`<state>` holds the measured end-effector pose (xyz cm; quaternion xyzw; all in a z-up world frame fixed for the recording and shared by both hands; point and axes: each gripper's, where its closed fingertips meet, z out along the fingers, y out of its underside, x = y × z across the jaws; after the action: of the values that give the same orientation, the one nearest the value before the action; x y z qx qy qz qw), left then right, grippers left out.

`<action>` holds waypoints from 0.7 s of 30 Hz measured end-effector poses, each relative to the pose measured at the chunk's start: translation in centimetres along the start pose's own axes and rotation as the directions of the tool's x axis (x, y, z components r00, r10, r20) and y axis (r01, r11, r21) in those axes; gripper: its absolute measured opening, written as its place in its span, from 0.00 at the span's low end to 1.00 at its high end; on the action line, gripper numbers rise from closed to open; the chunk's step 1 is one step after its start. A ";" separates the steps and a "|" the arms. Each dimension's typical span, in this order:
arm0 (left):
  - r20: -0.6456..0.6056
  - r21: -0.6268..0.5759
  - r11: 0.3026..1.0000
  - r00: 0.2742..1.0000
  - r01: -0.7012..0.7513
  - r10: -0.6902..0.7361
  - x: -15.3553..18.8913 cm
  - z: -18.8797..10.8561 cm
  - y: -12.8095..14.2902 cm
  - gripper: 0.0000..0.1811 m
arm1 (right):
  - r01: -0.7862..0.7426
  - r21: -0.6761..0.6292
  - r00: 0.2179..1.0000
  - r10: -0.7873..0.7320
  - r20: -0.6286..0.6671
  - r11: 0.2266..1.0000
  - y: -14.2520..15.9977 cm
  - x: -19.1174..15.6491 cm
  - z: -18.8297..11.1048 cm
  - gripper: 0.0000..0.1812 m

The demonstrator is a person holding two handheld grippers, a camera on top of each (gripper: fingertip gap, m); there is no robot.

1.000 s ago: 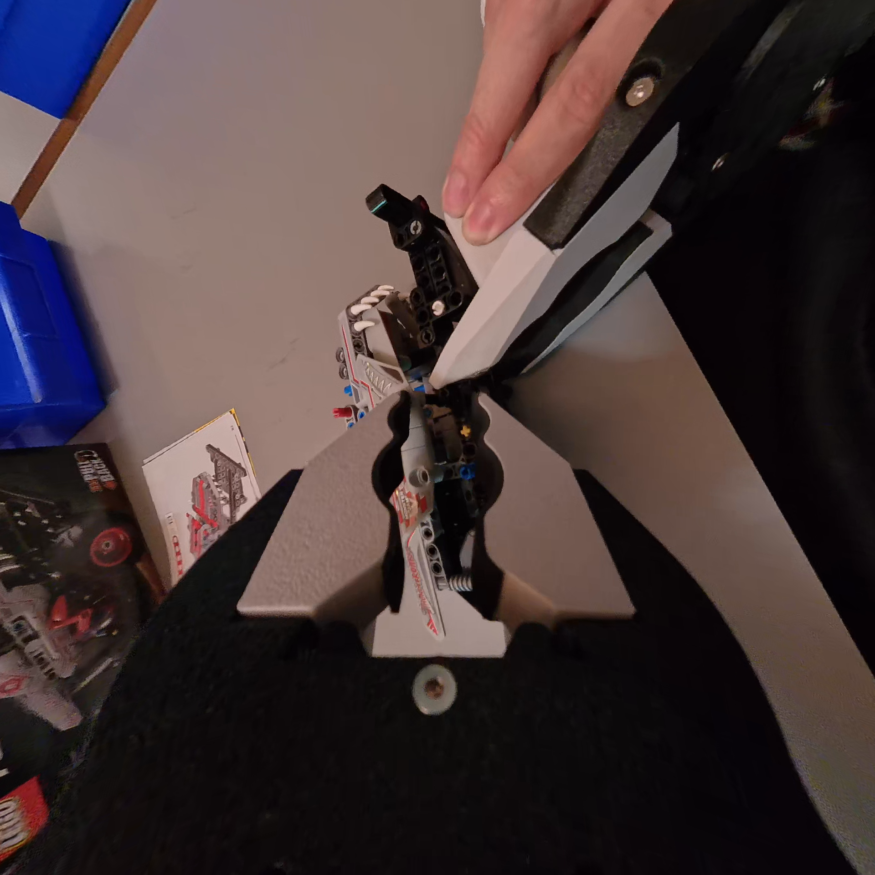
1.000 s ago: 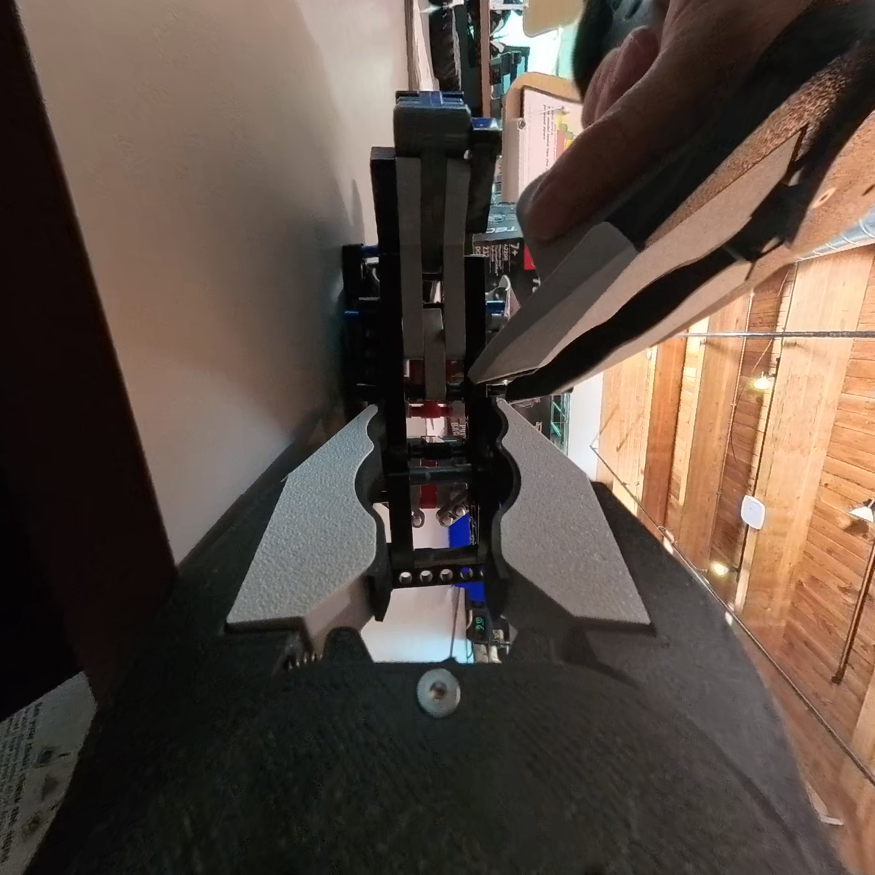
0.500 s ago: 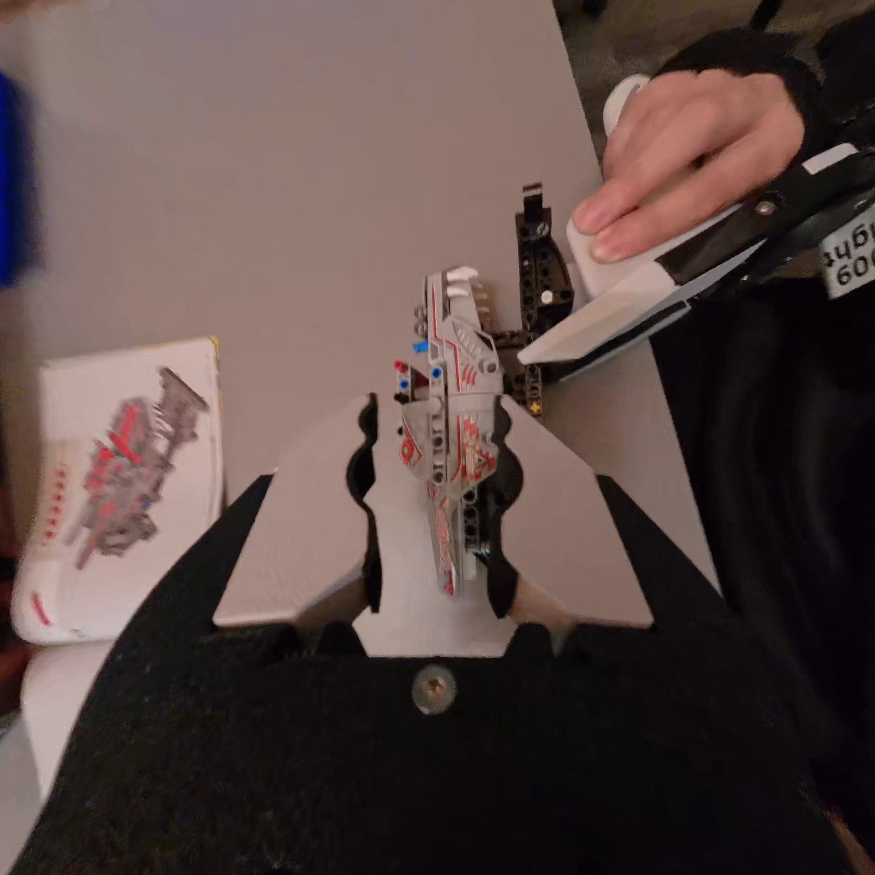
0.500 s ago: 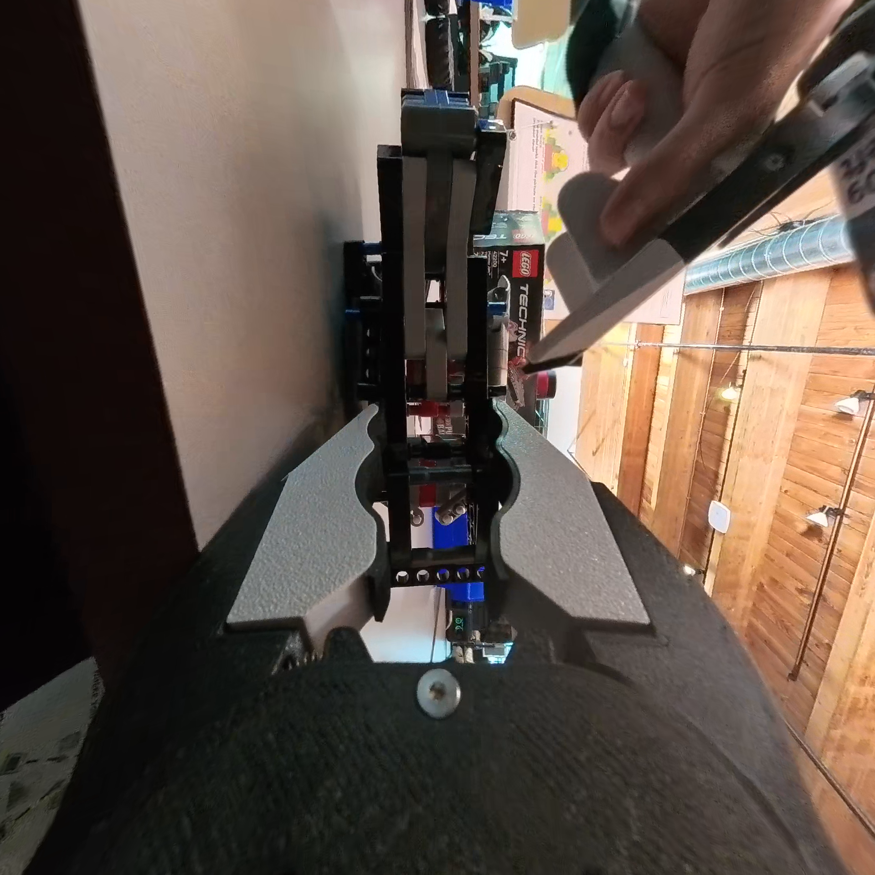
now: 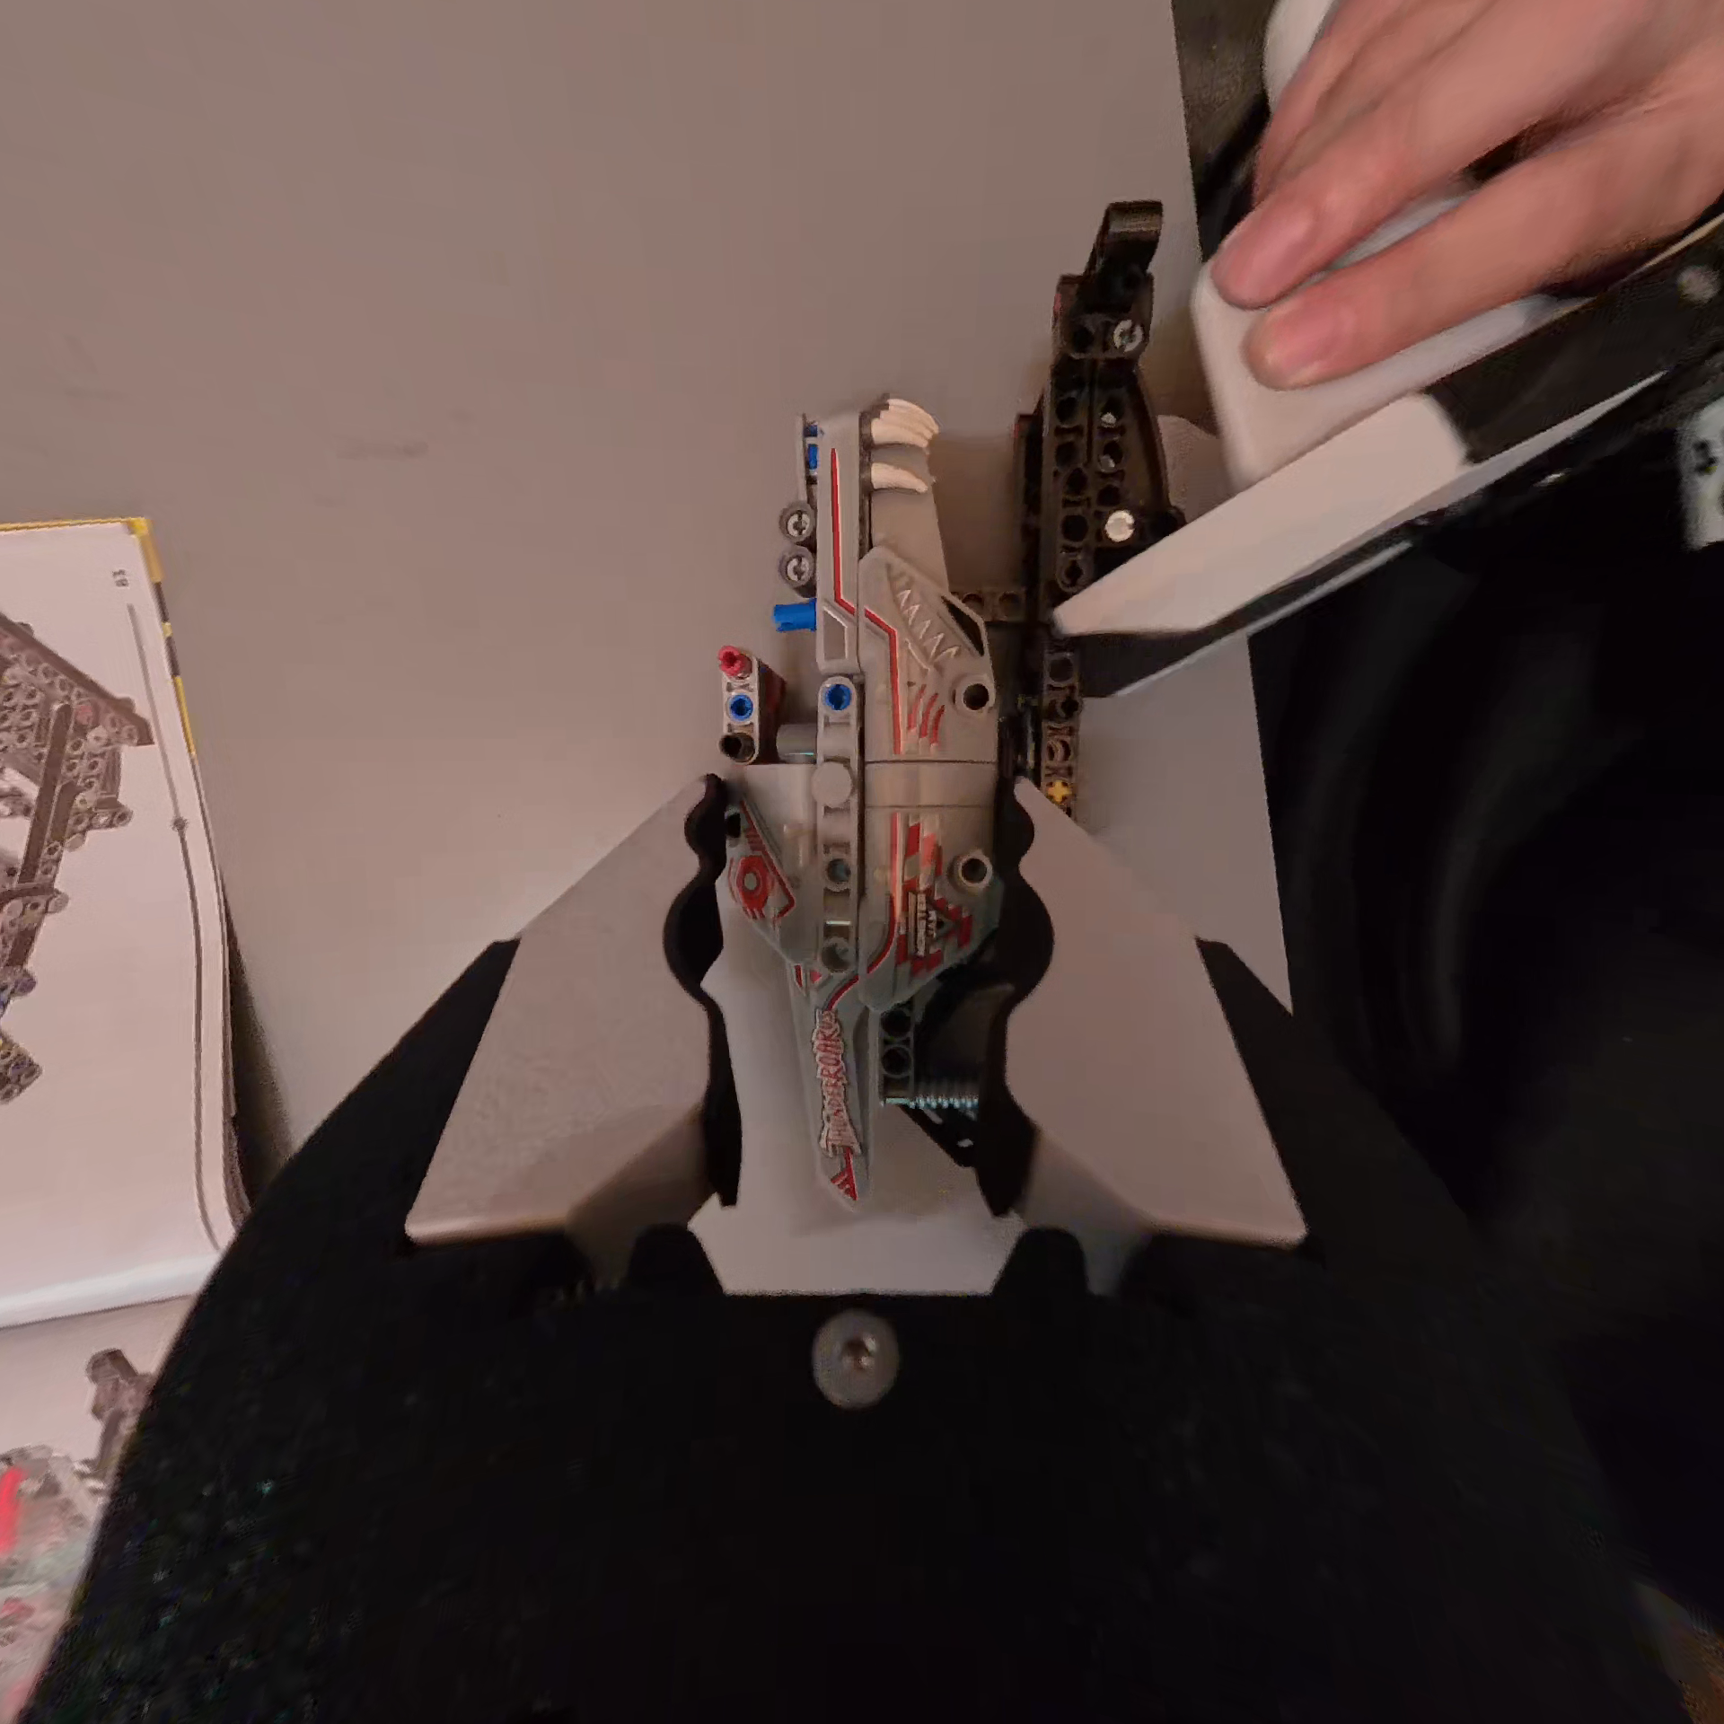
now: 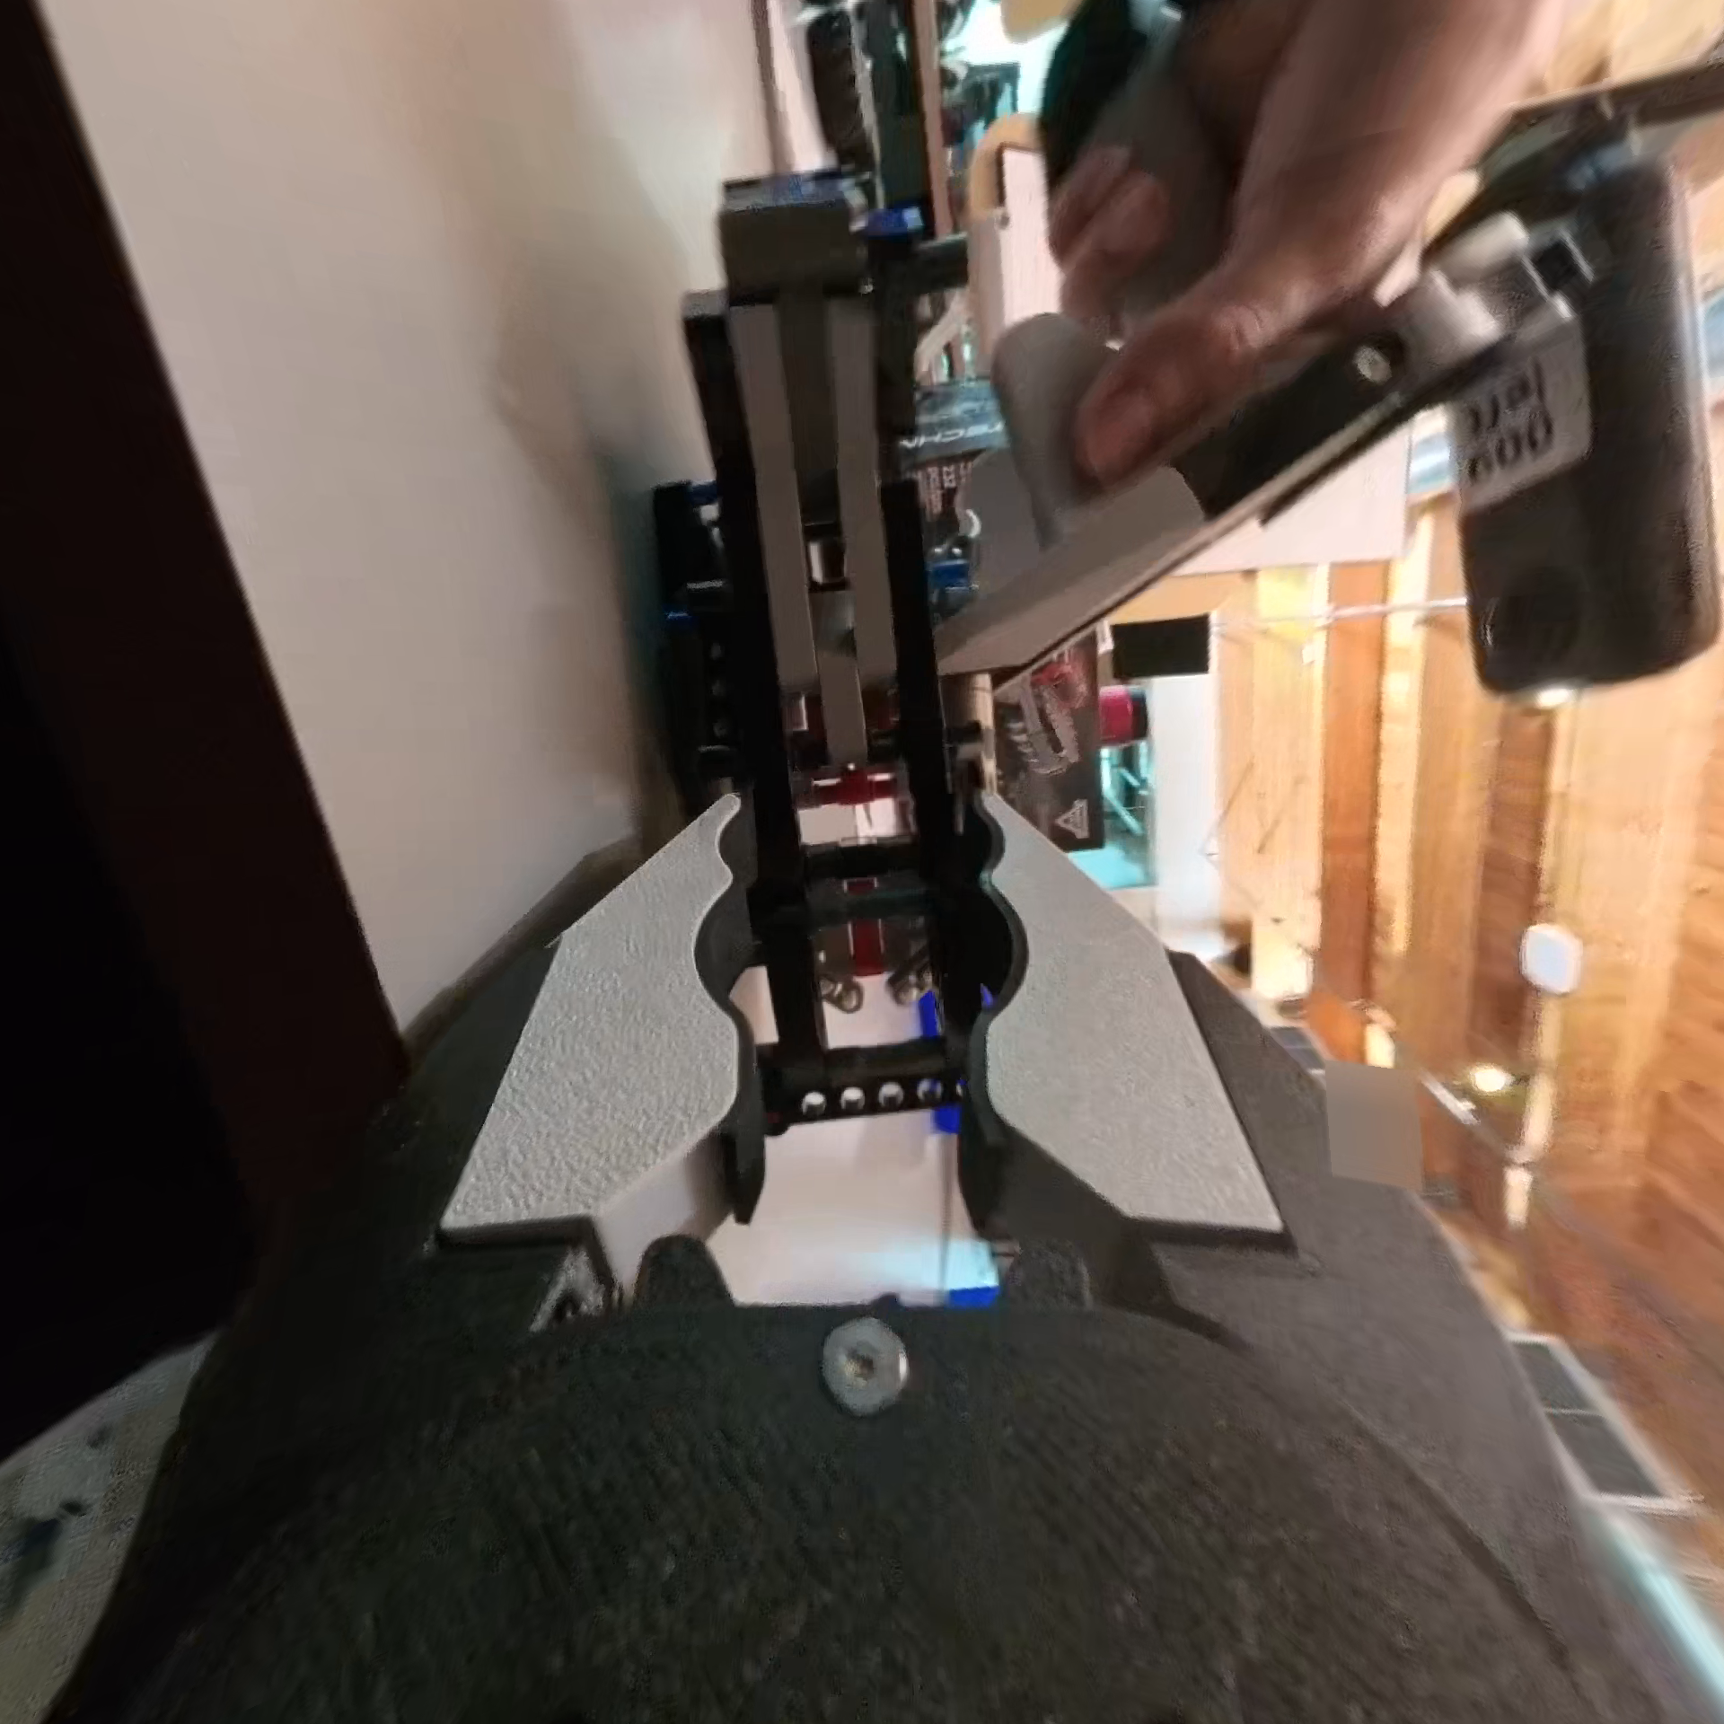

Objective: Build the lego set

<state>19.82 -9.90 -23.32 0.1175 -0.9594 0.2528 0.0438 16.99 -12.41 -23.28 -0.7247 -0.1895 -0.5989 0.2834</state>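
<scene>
A lego model (image 5: 886, 774) has grey panels with red stripes, white teeth and a black beam frame (image 5: 1082, 485). It lies on its side against the grey table (image 5: 466, 373). My left gripper (image 5: 863, 807) is closed on the grey panel, with a pad against each side. My right gripper (image 5: 1073, 644) comes in from the right, a hand (image 5: 1455, 187) on it, and grips the black frame. In the right wrist view my right gripper (image 6: 858, 816) is shut on the black frame (image 6: 840, 560). My left gripper (image 6: 970, 658) shows there at the upper right.
An open instruction booklet (image 5: 93, 886) lies on the table to the left, with the set's box (image 5: 37, 1511) below it. The table edge (image 5: 1250, 840) runs just right of the model, with dark space beyond. The right wrist view shows the box (image 6: 1054, 737) and a wooden wall (image 6: 1493, 840) behind. The left gripper's tips are roughly 5 cm from the right gripper's.
My left gripper let go of the model's thin edge, swung round and widened. It now spans the grey side panel. My right gripper has kept its grip on the black frame.
</scene>
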 end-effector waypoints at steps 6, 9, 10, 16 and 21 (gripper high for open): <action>0.177 0.170 0.985 0.984 -0.013 -0.017 -1.7 -1.3 0.7 0.31 | -0.435 0.142 0.896 0.443 -0.026 0.889 -0.8 5.0 -3.2 0.31; 0.233 0.249 0.968 0.967 0.042 -0.102 -3.0 -2.1 1.4 0.31 | -0.842 0.123 0.536 0.841 0.074 0.526 1.6 6.7 -2.7 0.39; 0.238 0.276 0.958 0.961 0.073 -0.142 -3.3 -2.3 1.7 0.31 | -0.936 0.066 0.352 0.924 0.147 0.346 2.2 6.0 -2.2 0.38; 0.182 0.462 0.859 0.924 0.221 -0.336 -4.8 -3.8 3.1 0.30 | -0.949 -0.226 -0.278 0.924 0.262 -0.221 2.4 1.6 0.7 0.32; 0.064 0.607 0.725 0.889 0.326 -0.453 -5.6 -5.5 3.8 0.30 | -0.916 -0.366 -0.251 0.947 0.201 -0.165 1.9 -0.2 2.2 0.29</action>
<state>24.40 -2.88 -21.16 0.3507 -0.7880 0.5043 -0.0425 19.79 -12.41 -24.05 -0.7236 0.3992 -0.0043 0.5631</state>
